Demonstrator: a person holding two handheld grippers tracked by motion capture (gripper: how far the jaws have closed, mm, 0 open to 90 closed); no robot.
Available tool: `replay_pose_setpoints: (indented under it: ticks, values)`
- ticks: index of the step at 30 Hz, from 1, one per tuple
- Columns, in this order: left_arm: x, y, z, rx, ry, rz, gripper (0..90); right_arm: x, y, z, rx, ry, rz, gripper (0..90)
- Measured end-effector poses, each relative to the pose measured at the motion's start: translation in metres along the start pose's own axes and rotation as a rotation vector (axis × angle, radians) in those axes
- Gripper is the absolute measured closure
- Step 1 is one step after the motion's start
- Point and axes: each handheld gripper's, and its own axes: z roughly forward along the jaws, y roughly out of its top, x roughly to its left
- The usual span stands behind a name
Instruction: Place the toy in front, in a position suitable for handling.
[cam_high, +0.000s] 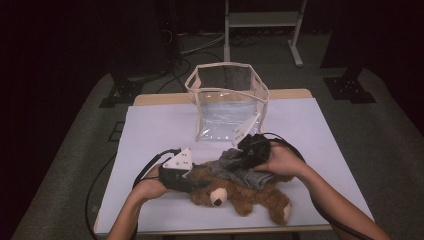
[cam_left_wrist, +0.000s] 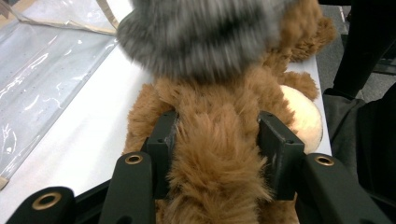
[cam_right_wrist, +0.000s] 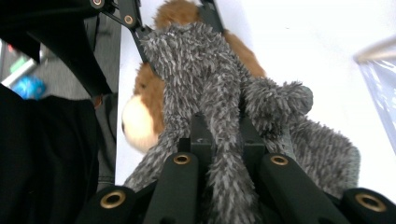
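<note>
On the white table top (cam_high: 150, 125), near its front edge: one brown teddy bear (cam_high: 235, 192), plush, lying flat with its cream muzzle toward the person and a cream-soled foot at the right end; in the left gripper view the bear (cam_left_wrist: 219, 154) shows as a thick roll of brown fur, with a cream patch just beyond the right jaw. Draped over the bear's upper body: one grey fuzzy garment (cam_high: 240, 167), shaggy pile, touching the bear along its length; in the right gripper view the garment (cam_right_wrist: 210, 79) lies bunched over the brown fur, and the bear's cream muzzle (cam_right_wrist: 137, 123) shows at its left. Left gripper (cam_high: 197, 181): held in the left hand (cam_high: 147, 186) at the bear's left side, jaws set narrow and pressed into the brown fur from both sides, clamped on the bear (cam_left_wrist: 217, 140). Right gripper (cam_high: 240, 161): held in the right hand (cam_high: 280, 161) above the bear's middle, jaws nearly together and pinching a fold of the grey garment, the pile spilling out between them (cam_right_wrist: 223, 140). Behind these, toward the far edge of the table: one clear plastic bag (cam_high: 227, 102) with cream trim, standing upright with its mouth open, apart from the bear. Cables trail from both grippers across the table top.
</note>
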Motion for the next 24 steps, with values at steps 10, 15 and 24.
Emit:
replay_pose_setpoints:
  ticks: [10, 15, 24]
  values:
    - [0.003, 0.005, -0.001, 0.020, -0.011, -0.003, 49.6, -0.014, -0.069, -0.044, -0.084, -0.076, 0.146, 80.7]
    - [0.006, 0.013, -0.002, 0.033, -0.017, -0.025, 39.5, -0.009, -0.080, -0.041, -0.111, -0.062, 0.162, 80.8]
    - [0.002, 0.027, 0.016, 0.097, -0.087, -0.028, 40.7, 0.010, -0.085, -0.038, -0.111, -0.065, 0.128, 80.7]
